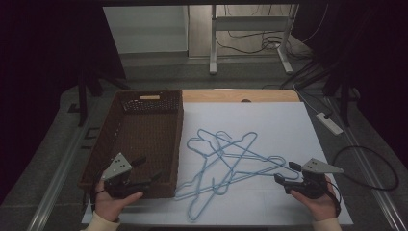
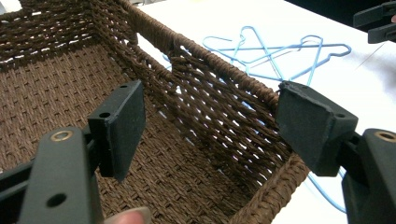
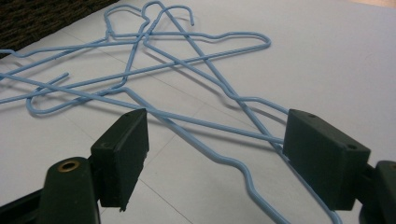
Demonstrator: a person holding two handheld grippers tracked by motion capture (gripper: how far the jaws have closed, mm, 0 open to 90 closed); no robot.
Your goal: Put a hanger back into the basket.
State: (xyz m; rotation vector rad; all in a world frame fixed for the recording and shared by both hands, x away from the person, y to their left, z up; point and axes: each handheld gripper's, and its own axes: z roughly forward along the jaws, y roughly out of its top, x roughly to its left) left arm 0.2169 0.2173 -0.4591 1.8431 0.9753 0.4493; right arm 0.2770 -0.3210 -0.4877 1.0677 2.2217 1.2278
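Blue wire hangers (image 1: 226, 161) lie just before the open right gripper (image 1: 285, 172).

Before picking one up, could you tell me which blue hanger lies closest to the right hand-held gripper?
The hanger whose shoulder end points at the right hand-held gripper; the others lie nearer the basket.

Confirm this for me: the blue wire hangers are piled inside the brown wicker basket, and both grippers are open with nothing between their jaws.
One thing is wrong. The blue wire hangers lie tangled on the white table, to the right of the brown wicker basket, not inside it; the high view shows this. The rest holds: the left gripper and right gripper are open and hold nothing.
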